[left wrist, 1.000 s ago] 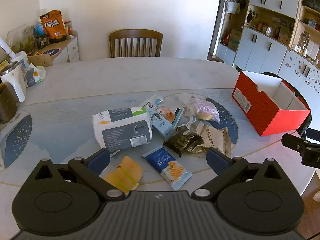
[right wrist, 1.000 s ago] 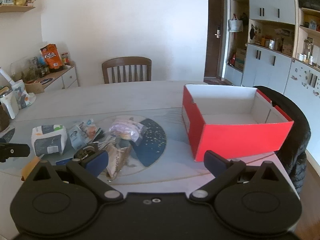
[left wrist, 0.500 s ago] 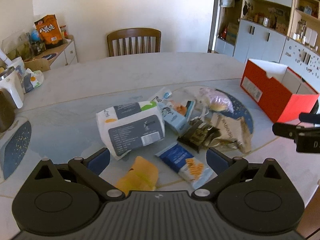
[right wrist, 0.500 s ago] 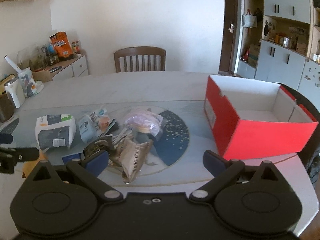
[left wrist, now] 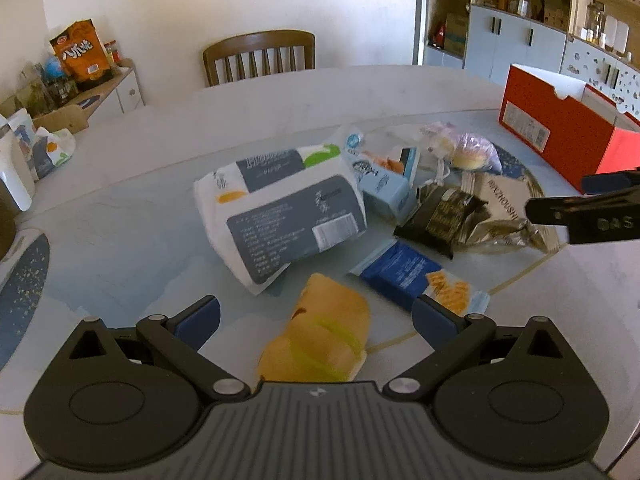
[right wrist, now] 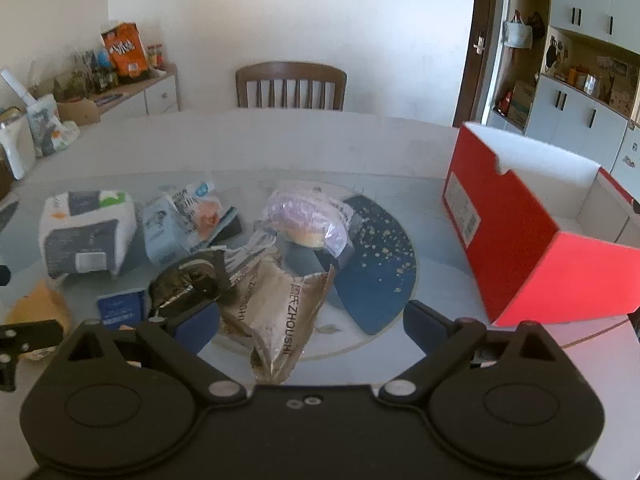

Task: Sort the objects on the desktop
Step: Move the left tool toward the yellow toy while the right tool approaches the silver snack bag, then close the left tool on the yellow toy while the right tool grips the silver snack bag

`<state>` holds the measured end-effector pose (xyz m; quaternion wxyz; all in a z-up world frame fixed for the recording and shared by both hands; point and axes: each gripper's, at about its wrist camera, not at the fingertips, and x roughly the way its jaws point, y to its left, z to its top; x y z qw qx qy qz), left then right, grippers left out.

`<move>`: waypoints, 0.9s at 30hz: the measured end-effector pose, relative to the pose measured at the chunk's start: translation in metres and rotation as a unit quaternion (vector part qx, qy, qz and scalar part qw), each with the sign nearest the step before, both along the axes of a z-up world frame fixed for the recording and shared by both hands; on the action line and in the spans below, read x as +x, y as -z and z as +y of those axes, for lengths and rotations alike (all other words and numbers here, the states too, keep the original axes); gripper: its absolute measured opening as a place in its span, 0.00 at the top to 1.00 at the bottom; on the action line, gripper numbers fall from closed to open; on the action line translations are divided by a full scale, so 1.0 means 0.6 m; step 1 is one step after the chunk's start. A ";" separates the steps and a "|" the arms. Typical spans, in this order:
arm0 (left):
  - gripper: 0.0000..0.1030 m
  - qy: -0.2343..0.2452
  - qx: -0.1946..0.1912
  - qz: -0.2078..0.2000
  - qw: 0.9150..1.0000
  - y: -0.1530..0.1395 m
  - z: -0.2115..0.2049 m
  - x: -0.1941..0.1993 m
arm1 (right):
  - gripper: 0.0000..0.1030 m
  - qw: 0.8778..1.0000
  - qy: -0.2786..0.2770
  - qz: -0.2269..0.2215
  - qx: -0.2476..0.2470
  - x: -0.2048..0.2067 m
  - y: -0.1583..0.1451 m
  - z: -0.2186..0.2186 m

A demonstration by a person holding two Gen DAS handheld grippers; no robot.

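A pile of snack packs lies mid-table. In the left wrist view my left gripper (left wrist: 316, 314) is open over a yellow wrapped bun (left wrist: 320, 336), with a white-and-grey tissue pack (left wrist: 280, 212) and a blue cracker pack (left wrist: 416, 276) just beyond. In the right wrist view my right gripper (right wrist: 312, 320) is open over a beige foil bag (right wrist: 280, 316), beside a black foil pack (right wrist: 188, 280) and a clear bag with a bun (right wrist: 308, 220). An open red box (right wrist: 520, 232) stands at the right.
A wooden chair (left wrist: 260, 56) stands at the table's far side. A sideboard (left wrist: 80, 92) with an orange snack bag (left wrist: 82, 56) and jars is at the far left. A white kettle (right wrist: 14, 148) sits at the table's left edge. Cabinets (left wrist: 520, 36) line the right.
Both grippers have moved forward and down toward the pile. The yellow bun now lies between the left fingers, the beige bag between the right fingers. Both stay open.
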<state>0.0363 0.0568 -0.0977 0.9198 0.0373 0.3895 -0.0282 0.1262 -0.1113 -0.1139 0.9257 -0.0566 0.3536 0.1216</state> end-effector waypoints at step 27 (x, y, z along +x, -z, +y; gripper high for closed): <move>0.48 0.057 -0.014 0.036 0.998 0.026 0.024 0.005 | 0.45 0.999 0.024 0.045 0.017 0.047 0.022 0.045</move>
